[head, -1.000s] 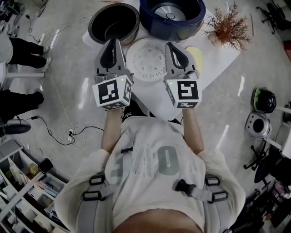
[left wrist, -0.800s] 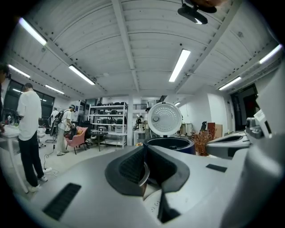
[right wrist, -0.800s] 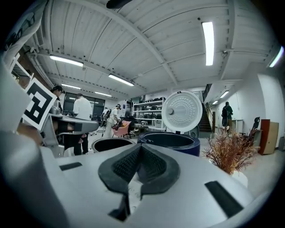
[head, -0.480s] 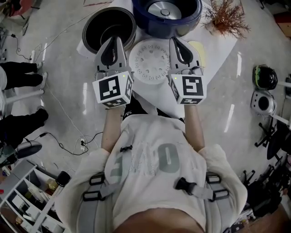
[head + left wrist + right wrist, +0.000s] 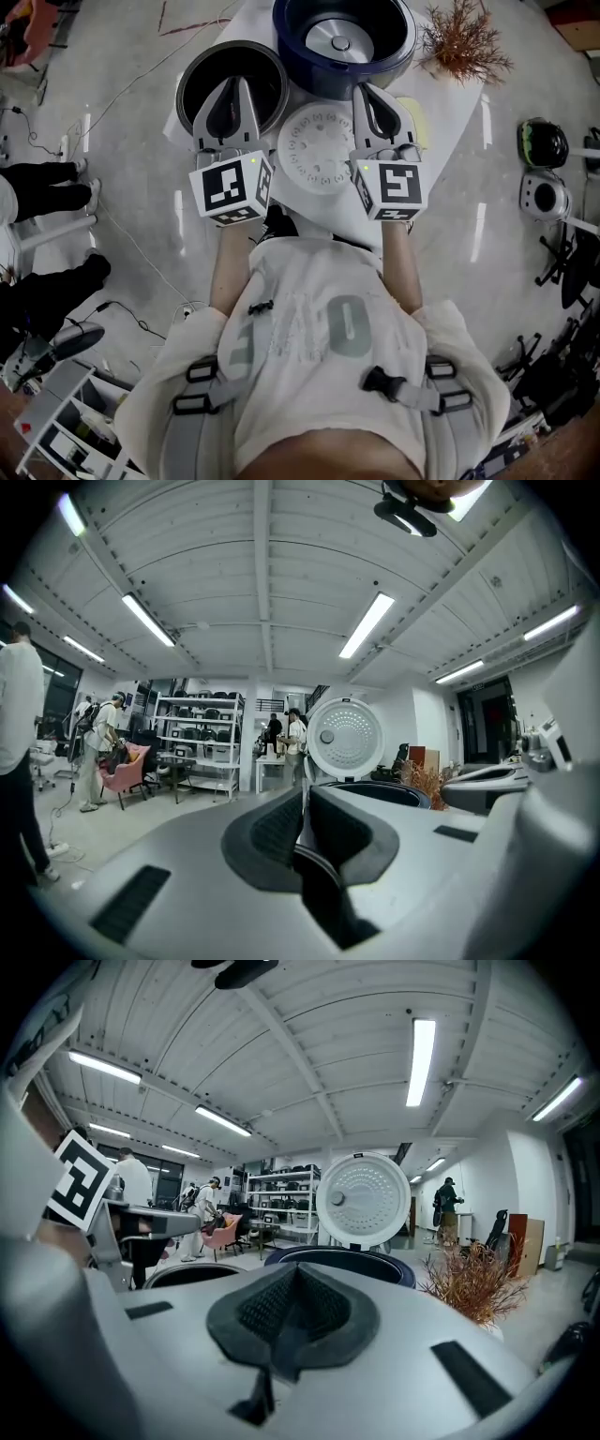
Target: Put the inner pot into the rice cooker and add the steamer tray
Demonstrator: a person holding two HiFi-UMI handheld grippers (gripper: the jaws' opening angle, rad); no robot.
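Observation:
In the head view the dark inner pot point(image 5: 217, 73) stands on the white table at the left of the open blue rice cooker point(image 5: 343, 37). The white perforated steamer tray point(image 5: 319, 150) lies flat in front of them, between my two grippers. My left gripper point(image 5: 235, 86) is shut and empty, its tip over the pot's near rim. My right gripper point(image 5: 367, 92) is shut and empty too, just short of the cooker's front wall. The right gripper view shows the cooker's raised lid point(image 5: 363, 1199), the cooker's rim point(image 5: 342, 1258) and the pot's rim point(image 5: 187, 1274).
A dried reddish plant point(image 5: 464, 42) stands at the table's right end point(image 5: 450, 103), right of the cooker. Round dark and white objects point(image 5: 545, 169) lie on the floor at the right. A person's legs point(image 5: 47, 178) and cables are at the left, shelving point(image 5: 192, 733) farther off.
Both grippers have moved forward, still shut. The left tip now overlaps the pot's opening, and the right tip is closer to the cooker.

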